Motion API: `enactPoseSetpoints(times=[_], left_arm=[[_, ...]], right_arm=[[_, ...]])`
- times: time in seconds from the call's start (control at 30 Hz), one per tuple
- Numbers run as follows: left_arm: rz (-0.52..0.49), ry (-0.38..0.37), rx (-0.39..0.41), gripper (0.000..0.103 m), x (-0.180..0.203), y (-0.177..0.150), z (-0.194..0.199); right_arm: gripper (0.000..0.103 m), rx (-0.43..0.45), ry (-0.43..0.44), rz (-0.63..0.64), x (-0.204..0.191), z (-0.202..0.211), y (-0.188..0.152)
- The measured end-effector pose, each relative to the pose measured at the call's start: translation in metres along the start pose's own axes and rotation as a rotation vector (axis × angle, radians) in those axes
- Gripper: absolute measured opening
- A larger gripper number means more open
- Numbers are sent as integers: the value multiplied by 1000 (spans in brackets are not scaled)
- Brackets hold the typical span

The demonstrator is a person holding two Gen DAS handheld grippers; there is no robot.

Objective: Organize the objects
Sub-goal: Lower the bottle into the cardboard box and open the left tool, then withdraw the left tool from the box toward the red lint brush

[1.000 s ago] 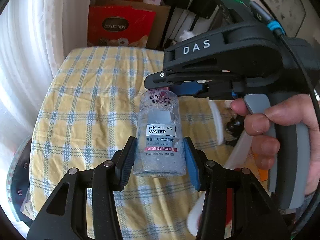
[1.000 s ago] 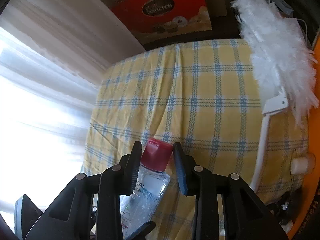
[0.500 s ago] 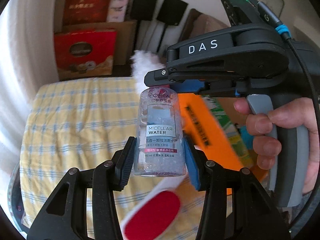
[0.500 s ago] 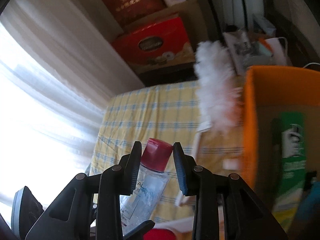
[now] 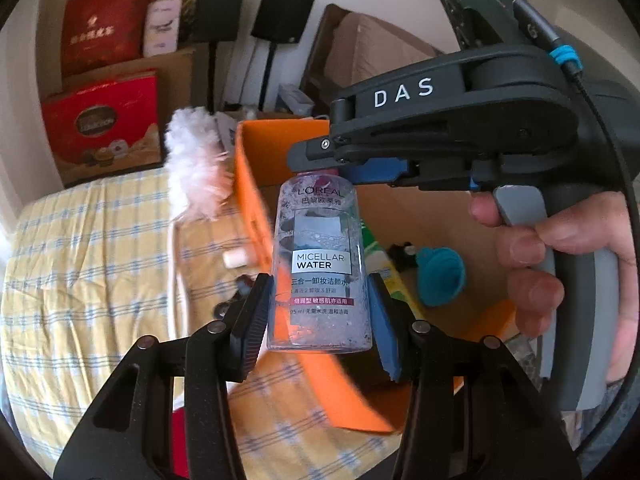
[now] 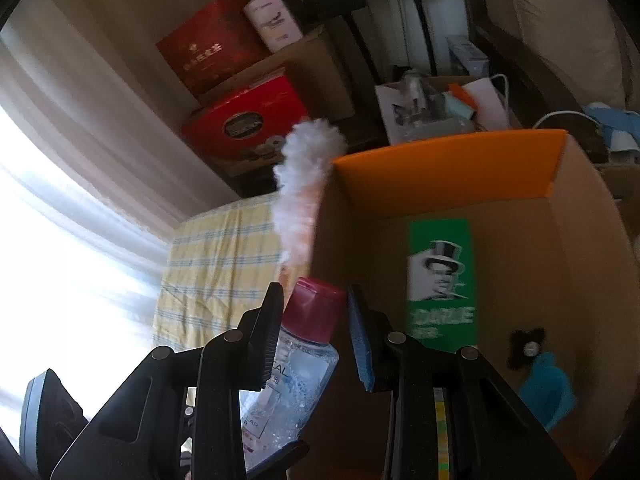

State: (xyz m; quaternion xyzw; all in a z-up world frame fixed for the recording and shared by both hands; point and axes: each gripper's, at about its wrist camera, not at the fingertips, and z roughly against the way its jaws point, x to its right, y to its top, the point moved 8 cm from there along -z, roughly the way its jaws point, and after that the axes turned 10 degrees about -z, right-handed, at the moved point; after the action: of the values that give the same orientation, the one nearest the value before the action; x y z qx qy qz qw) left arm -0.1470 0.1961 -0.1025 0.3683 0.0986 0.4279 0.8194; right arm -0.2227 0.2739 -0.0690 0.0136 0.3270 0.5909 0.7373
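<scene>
My left claw (image 5: 318,316) clamps the micellar water bottle (image 5: 318,264) low on its body, upright over the orange box (image 5: 246,184) rim; right claw (image 6: 316,334) brackets the red cap (image 6: 314,312), contact unclear, so both should lower together.

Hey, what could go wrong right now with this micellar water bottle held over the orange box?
1. The left gripper pinches only the base of the micellar water bottle, and the right gripper sits at its red cap; pulling apart might twist the cap or slip the bottle.
2. If dropped, it would likely land on the green carton or teal item in the orange box.
</scene>
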Motion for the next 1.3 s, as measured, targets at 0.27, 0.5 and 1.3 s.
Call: enactPoseSetpoints(times=[0.27,0.5,1.3], left_arm=[[-57,14,-32,45,29,-3,-9],[-103,49,-61,49,45,-16,-16],[73,124,18,87,-50,-16,58]], right_arm=[[32,-12,25,-27,27,13,-1],[32,-58,28,4,36,3,-11],[39,30,-16,137,12,17,-23]])
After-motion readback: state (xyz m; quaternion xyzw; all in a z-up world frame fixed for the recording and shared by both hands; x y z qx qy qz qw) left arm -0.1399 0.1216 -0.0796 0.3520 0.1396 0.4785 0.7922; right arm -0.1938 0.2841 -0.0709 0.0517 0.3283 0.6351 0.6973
